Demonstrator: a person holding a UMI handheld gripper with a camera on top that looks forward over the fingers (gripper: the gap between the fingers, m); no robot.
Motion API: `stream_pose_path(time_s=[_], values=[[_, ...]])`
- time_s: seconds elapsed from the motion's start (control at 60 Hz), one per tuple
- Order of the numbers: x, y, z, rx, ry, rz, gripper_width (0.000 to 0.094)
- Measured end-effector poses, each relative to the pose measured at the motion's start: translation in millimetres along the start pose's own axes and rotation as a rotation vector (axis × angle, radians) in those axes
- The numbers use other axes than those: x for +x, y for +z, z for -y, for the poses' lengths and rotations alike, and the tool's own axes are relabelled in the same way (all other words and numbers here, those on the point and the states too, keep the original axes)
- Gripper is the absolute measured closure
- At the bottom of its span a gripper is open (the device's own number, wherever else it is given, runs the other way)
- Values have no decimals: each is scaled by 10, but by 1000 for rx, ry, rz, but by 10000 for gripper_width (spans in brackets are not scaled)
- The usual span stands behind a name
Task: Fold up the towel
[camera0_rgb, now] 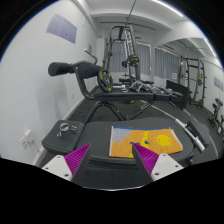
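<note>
Towel (131, 142) lies flat on the dark table (95, 160), just ahead of the fingers. It is orange and yellow with a paler patch on its left part. Its long side runs left to right, and its near edge sits close to the right pad (148, 158). Bare table shows to the left and near side of it. The gripper (113, 160) hangs above the table with its purple pads spread apart, holding nothing. A small grey thing (67, 129) sits far left on the table. Metal gym machines (125, 60) stand beyond.
</note>
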State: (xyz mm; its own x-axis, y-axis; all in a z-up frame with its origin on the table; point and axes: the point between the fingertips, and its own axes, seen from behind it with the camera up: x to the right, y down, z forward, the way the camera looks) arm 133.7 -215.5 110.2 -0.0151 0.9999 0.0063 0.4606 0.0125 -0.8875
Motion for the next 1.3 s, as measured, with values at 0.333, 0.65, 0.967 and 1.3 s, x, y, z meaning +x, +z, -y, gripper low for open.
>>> stream_pose_path(time_s=[0.333, 0.65, 0.967, 1.3], values=[[31, 1542, -308, -49, -49, -21, 80], [19, 2005, -460, -86, -135, -14, 717], [-69, 1621, 19, -69, -113, 103, 922], [1614, 1252, 622, -15, 21, 52, 905]])
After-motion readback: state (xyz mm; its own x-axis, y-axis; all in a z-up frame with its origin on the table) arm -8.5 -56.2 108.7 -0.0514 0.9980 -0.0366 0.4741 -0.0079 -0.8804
